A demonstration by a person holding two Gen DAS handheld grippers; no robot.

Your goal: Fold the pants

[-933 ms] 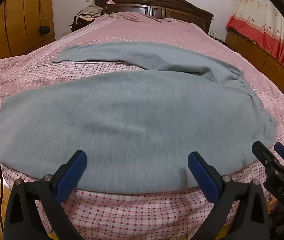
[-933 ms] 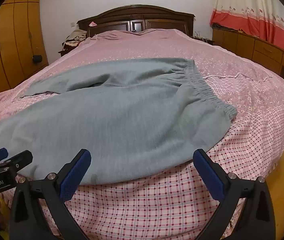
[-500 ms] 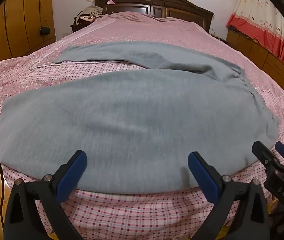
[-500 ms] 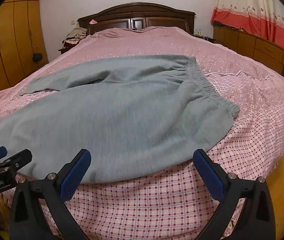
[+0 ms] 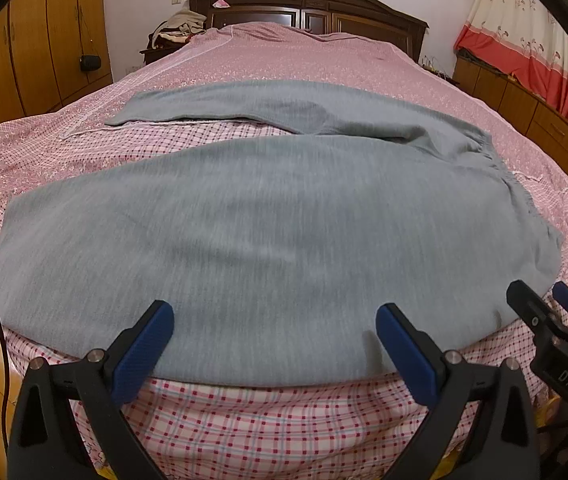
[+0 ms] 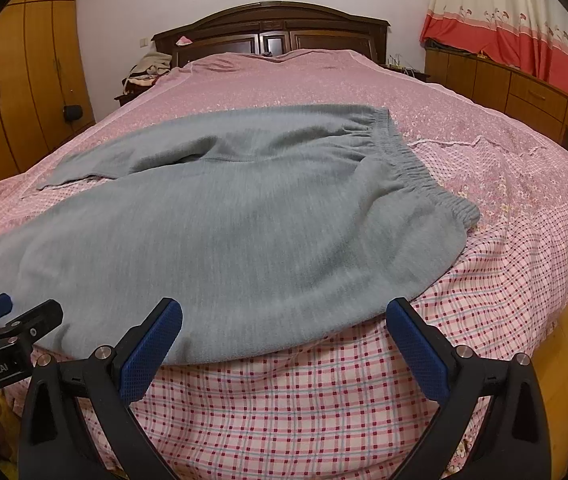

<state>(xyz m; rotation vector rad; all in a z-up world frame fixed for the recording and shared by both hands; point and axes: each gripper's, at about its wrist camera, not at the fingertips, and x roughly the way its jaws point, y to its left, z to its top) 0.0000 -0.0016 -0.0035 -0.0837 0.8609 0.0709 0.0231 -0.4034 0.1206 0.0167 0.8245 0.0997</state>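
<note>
Grey knit pants with a gathered elastic waistband (image 5: 267, 232) lie spread flat across the pink checked and flowered bedspread (image 5: 284, 420), filling the centre of both frames. Waistband sits at right of frame, legs run to the left; far leg splays toward the upper left, leaving a wedge of bedspread between the legs. Laid out flat like this, probably so one leg can be brought over the other as the first fold; no fold made yet.

Left gripper with blue padded fingers (image 5: 273, 344): jaws wide apart, holding nothing, at lower centre of frame over the near edge of the near leg.

Right gripper, same build (image 6: 284, 332): jaws wide apart, empty, at the near hem toward the waistband side. Each gripper flanks the long near edge, apparently so both can pinch it together.

Legible writing: "GenRobot.AI" on the left gripper's body, lower left of right wrist view; "DAS" on the right gripper's body, lower right of left wrist view.
</note>
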